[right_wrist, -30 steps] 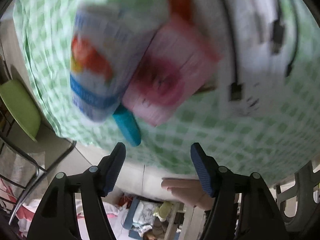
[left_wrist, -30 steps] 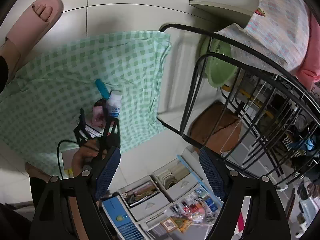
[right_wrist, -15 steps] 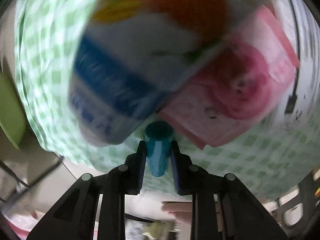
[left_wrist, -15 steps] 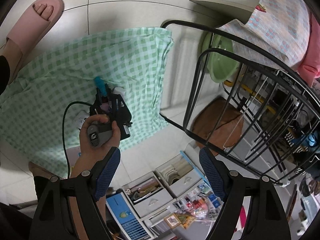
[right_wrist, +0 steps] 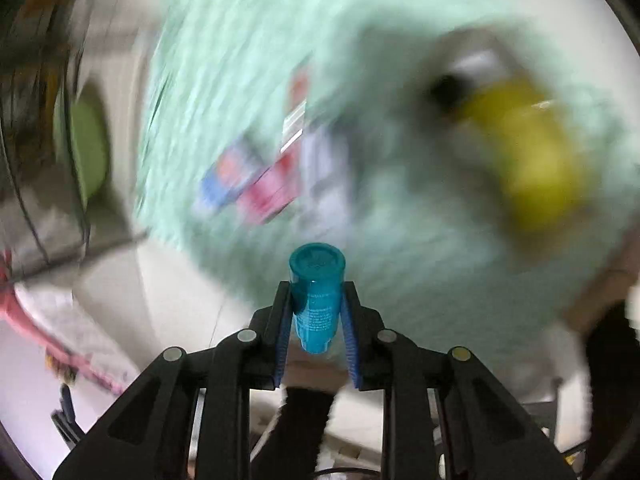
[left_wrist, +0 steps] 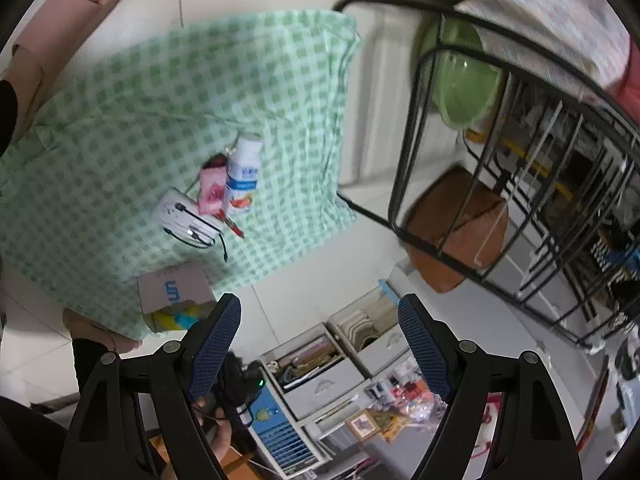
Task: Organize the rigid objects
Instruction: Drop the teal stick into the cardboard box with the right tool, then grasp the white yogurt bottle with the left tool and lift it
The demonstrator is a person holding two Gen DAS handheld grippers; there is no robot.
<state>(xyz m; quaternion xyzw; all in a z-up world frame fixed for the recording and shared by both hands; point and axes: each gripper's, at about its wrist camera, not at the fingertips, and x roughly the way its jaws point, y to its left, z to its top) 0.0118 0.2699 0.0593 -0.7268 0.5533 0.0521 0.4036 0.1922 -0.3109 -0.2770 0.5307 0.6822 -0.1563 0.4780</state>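
A green checked cloth [left_wrist: 120,120] lies on the tiled floor. On it are a white bottle [left_wrist: 242,176], a pink box [left_wrist: 211,190], a white charger with a black cable [left_wrist: 180,214] and a red pen [left_wrist: 234,226]. My left gripper [left_wrist: 318,344] hangs open above the floor near the cloth's edge, holding nothing. My right gripper [right_wrist: 316,312] is shut on a teal tube [right_wrist: 316,296], held clear above the blurred cloth [right_wrist: 300,60]. The pink box [right_wrist: 272,192] shows as a smear beyond it.
A cardboard box [left_wrist: 172,292] with yellow and blue contents sits at the cloth's near edge; it appears blurred in the right wrist view, its yellow contents [right_wrist: 532,152] visible. A black wire rack [left_wrist: 520,160], green basin [left_wrist: 464,80], brown cushion [left_wrist: 452,224] and drawer unit [left_wrist: 320,368] stand right. A slippered foot [left_wrist: 68,12] is top left.
The right gripper closed on the teal tube beside the bottle and rose away with it. In the left wrist view the tube and the hand are gone from the cloth.
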